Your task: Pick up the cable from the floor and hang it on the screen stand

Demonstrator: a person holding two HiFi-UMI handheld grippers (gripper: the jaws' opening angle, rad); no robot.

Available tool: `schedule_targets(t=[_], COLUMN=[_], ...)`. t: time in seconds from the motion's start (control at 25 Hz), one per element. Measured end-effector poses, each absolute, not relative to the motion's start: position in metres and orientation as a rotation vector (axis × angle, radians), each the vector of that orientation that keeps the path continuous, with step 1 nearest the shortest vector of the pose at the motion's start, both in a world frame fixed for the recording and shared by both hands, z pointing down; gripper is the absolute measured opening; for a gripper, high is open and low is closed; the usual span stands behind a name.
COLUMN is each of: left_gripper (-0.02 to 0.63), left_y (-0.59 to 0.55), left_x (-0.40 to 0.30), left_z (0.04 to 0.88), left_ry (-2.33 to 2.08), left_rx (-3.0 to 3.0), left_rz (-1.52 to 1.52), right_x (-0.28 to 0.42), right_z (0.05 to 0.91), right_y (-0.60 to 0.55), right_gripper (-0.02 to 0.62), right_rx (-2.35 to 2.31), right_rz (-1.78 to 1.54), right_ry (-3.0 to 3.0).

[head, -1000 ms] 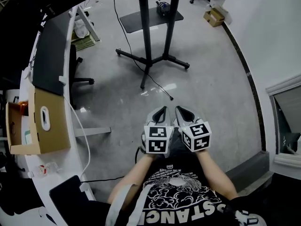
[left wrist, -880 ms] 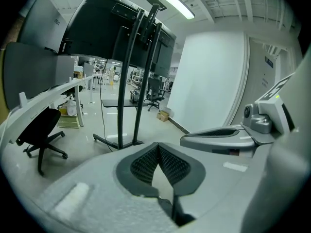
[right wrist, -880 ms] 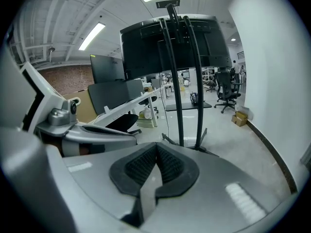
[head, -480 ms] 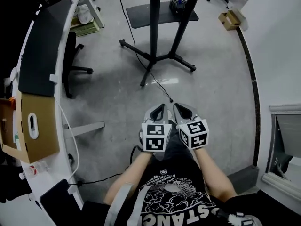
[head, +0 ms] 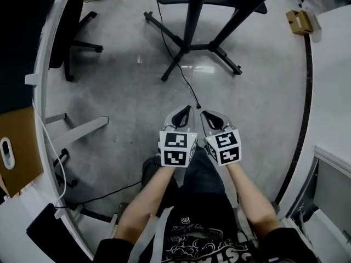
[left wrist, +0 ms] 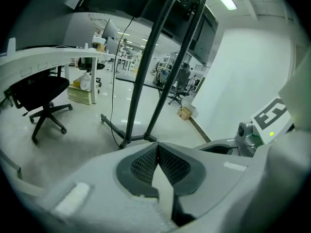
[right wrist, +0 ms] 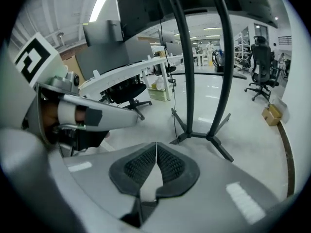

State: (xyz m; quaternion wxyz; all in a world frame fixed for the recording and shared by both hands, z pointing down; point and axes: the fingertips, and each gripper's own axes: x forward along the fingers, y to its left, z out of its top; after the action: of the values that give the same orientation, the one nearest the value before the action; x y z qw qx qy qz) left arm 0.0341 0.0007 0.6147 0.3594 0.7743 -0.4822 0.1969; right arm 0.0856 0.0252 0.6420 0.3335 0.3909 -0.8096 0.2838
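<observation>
The thin black cable [head: 174,59] runs down the grey floor past the screen stand's foot, and its free end [head: 198,106] lies just ahead of both grippers. The screen stand [head: 190,34] has black poles on splayed legs. My left gripper [head: 190,109] and right gripper [head: 203,113] are held side by side, tips close to the cable end, both shut and empty. In the left gripper view the shut gripper [left wrist: 157,145] faces the stand [left wrist: 140,84] and cable [left wrist: 112,120]. The right gripper view shows the shut gripper [right wrist: 156,143], the stand [right wrist: 188,81] and cable [right wrist: 174,115].
A black office chair [head: 68,26] stands at the upper left by the curved white desk [head: 38,114], which carries a cardboard box [head: 16,149]. A small carton [head: 299,21] lies by the right wall. Another black cable [head: 104,193] crosses the floor near the person's feet.
Both grippers have gone down and forward together, still shut. The head view has tipped down, so the stand's foot and the cable end now lie much nearer the tips.
</observation>
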Motion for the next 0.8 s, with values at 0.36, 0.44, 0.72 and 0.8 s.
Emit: schedule_targets(t=[0.36, 0.44, 0.72, 0.8], left_gripper=[0.002, 0.002, 0.002, 0.002], left_y=[-0.028, -0.033, -0.041, -0.045], left_x=[0.029, 0.028, 0.032, 0.033], left_z=[0.725, 0.755, 0.848, 0.871], left_ry=[-1.252, -1.244, -1.189, -1.175], left_rx=[1.915, 1.906, 1.904, 1.917], left_rz=[0.552, 0.549, 0.602, 0.612], right_x=[0.091, 0.09, 0.101, 0.102], right_z=[0.774, 0.808, 0.91, 0.938], right_y=[-0.008, -0.011, -0.022, -0.023], right_gripper=[0.029, 0.032, 0.038, 0.042], right_rx=[0.918, 0.898, 0.906, 0.899], right_rz=[0.79, 0.797, 0.808, 0.799], right_ry=[-2.029, -2.005, -1.942, -1.928])
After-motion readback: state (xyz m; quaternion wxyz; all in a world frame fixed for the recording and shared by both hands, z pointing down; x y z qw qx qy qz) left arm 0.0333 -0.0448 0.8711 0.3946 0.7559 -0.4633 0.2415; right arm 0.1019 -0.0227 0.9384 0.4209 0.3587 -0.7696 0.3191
